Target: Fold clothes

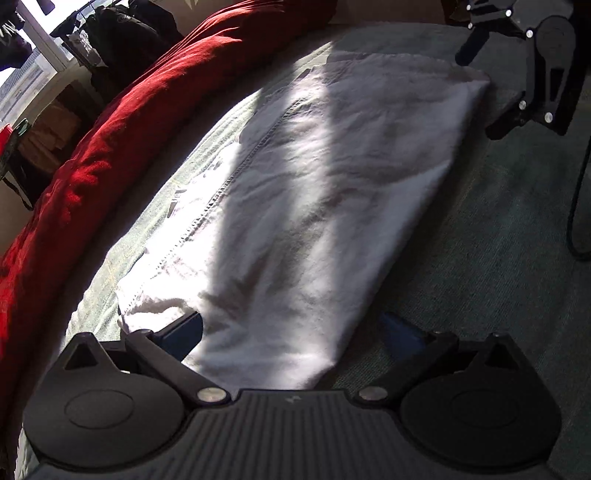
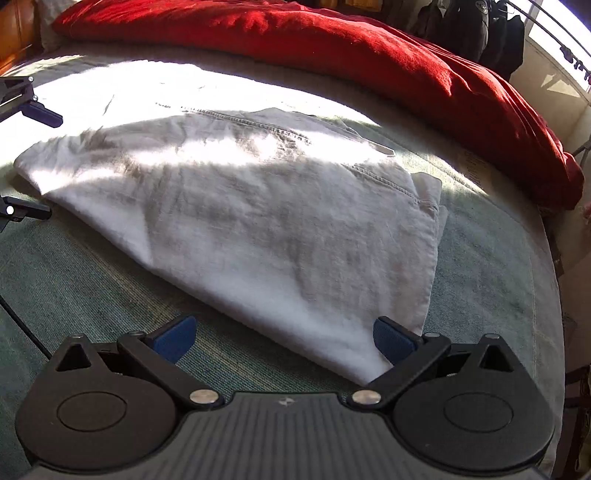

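A white garment (image 1: 314,192) lies folded into a long strip on the pale green bed cover (image 1: 480,258), half in sunlight and half in shade. A stitched seam runs along its left side. My left gripper (image 1: 291,332) is open just above one short end of the strip, blue pads wide apart, nothing between them. In the right wrist view the same white garment (image 2: 258,206) spreads ahead. My right gripper (image 2: 284,338) is open over its near corner. Each gripper shows in the other's view: the right gripper (image 1: 480,92) at the far end, the left gripper (image 2: 33,158) at the left edge.
A rumpled red blanket (image 2: 369,48) runs along the far side of the bed, also red blanket (image 1: 110,147). Dark clothes (image 1: 118,33) hang on a rack near a bright window. A black cable (image 1: 576,192) trails at the right. Bare bed cover (image 2: 92,277) surrounds the garment.
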The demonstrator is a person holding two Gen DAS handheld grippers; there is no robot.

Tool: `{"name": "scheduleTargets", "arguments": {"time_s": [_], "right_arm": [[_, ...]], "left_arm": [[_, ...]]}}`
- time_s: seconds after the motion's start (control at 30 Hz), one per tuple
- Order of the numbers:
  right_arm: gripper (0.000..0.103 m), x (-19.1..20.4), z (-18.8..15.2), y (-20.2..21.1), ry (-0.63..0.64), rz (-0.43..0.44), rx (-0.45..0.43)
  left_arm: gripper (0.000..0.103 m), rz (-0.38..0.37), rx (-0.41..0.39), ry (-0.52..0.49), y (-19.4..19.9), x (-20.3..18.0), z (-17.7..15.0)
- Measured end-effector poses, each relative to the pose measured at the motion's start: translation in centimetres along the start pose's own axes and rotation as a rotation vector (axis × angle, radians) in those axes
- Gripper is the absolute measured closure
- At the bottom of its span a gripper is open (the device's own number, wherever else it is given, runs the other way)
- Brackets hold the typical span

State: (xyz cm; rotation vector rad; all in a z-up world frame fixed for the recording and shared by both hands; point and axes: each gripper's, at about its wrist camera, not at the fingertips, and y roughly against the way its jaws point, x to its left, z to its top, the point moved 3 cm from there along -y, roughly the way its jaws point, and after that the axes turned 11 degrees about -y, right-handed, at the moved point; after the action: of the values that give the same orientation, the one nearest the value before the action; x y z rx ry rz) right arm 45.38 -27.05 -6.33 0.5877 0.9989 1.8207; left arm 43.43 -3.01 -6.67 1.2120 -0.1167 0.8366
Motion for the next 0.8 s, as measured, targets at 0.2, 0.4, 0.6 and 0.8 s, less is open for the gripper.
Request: {"name": "scheduleTargets", "arguments": {"time_s": [0.2,0.4,0.6,0.8], "right_arm": [[0.0,4.6,2.1,-1.4,0.072,0.162,-0.012],[0.0,4.2,0.5,-3.2,0.065,0.107,0.071],[0.0,2.9,-0.3,-2.8,0.061,0.069,0.111],[0.0,4.2,0.2,-1.7,0.281,-0.08,0.034]], "left_arm": [[0.001,-0.061,-0.094,-0.093,-0.9,-1.3,2.0],[0.001,-0.063,-0.064,-0.049,-1.5,-1.0,0.3],[0.001,0.007,-0.024,-0.1,-0.2,-0.8,-0.8],[0.001,0.11,-0.032,-0.328,-0.3,-2.5,-0.4]]}}
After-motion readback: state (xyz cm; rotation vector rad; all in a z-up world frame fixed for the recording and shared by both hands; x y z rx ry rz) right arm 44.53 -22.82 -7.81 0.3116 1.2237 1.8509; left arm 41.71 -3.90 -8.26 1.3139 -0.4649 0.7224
